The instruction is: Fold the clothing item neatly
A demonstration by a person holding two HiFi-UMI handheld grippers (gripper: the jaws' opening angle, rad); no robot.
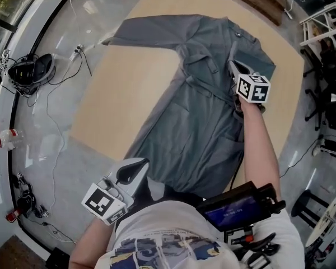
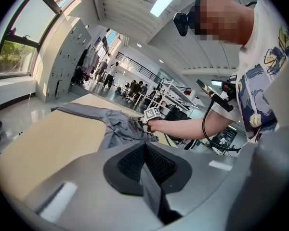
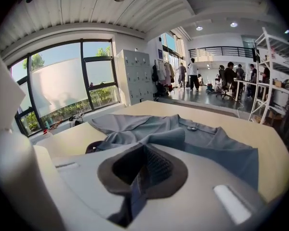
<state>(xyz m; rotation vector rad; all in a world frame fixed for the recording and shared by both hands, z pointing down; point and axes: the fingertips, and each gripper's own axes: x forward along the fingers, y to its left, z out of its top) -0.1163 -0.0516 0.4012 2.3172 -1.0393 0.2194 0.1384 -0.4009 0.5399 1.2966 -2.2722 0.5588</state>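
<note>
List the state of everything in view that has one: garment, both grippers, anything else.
grey shirt: lying on the table, one sleeve spread out flat, the other side gathered toward the middle, not yet neatly folded.
left gripper: shut on the shirt's fabric.
right gripper: shut on the shirt's fabric.
chest screen: lit.
</note>
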